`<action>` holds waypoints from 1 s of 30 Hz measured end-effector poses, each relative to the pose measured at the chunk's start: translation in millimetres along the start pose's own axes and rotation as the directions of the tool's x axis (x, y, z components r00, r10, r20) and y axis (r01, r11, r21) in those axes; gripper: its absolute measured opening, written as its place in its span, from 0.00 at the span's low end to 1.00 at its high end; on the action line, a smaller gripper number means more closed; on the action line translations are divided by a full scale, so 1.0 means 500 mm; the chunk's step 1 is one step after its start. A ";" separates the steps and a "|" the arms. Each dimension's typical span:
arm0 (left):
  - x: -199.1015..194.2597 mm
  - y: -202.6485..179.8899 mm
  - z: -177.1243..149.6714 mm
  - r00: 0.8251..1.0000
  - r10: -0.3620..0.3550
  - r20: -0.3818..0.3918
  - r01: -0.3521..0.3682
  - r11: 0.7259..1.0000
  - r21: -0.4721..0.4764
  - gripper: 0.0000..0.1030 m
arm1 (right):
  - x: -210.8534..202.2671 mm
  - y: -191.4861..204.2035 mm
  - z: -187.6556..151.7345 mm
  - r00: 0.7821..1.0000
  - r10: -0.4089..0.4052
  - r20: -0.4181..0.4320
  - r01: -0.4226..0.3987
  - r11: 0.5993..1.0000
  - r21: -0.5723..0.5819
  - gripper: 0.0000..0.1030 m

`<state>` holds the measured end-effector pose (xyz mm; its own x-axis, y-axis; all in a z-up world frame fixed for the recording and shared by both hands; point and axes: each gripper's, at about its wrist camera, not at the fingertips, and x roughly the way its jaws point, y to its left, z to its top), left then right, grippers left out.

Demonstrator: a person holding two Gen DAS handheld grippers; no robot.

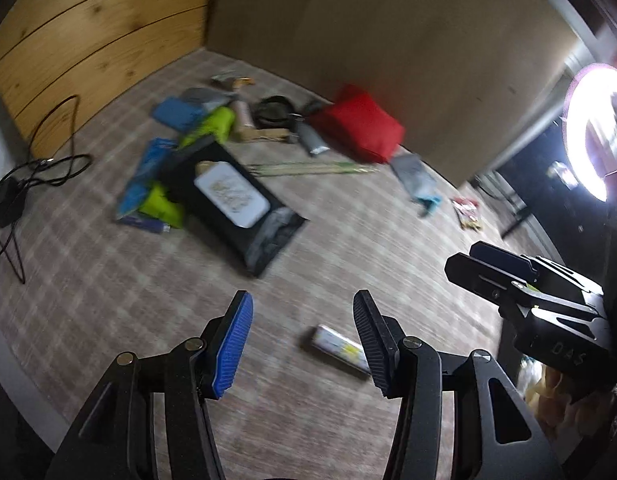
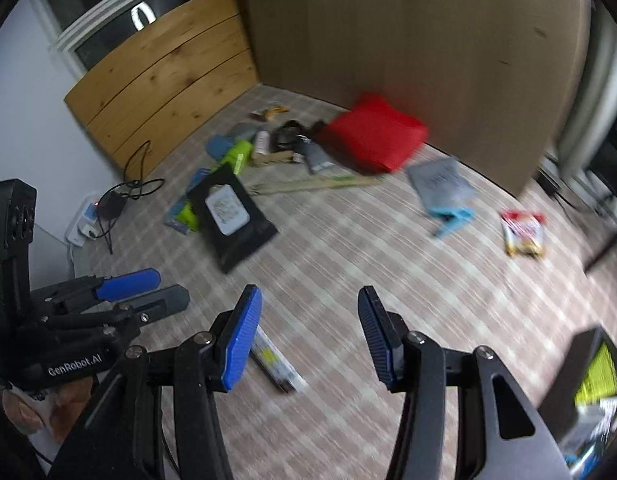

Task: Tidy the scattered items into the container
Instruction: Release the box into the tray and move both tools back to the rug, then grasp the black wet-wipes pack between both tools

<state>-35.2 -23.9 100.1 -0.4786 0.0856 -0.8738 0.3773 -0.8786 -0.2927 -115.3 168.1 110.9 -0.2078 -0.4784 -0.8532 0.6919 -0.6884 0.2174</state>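
"GenRobot.AI" — on the left hand-held gripper (image 2: 148,292).

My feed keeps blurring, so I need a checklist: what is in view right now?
wet-wipes pack: one, black with white lid, left of centre on the checked cloth
red pouch: one, by the brown back board
grey packet: one, beside a light-blue clip
snack packet: one, red and white, far right
small box: one, white and yellow, nearest
green packets: two, lime, in the left pile
bin: one, dark, lower right, partly cropped
left gripper: fingers apart, empty
right gripper: fingers apart, empty
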 end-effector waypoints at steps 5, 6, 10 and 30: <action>0.030 0.057 0.016 0.999 0.047 -0.007 -0.047 0.997 -0.067 0.48 | 0.071 0.036 0.056 0.998 0.035 -0.050 -0.038 0.998 -0.054 0.48; 0.041 0.071 0.020 0.998 0.059 -0.013 -0.060 0.995 -0.082 0.48 | 0.086 0.043 0.063 0.997 0.038 -0.062 -0.042 0.997 -0.069 0.48; 0.077 0.103 0.032 0.995 0.091 -0.037 -0.095 0.989 -0.115 0.48 | 0.152 0.063 0.090 0.993 0.050 -0.107 -0.063 0.991 -0.115 0.48; 0.189 0.145 0.077 0.995 0.021 -0.093 -0.037 0.984 -0.172 0.39 | 0.383 0.121 0.189 0.942 0.169 -0.292 -0.217 0.966 -0.142 0.48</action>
<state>-83.7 -97.8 11.4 -0.3944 0.1104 -0.9123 0.5259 -0.7870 -0.3225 -178.9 -16.7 5.5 0.1226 -0.4075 -0.9049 0.8118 -0.4833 0.3277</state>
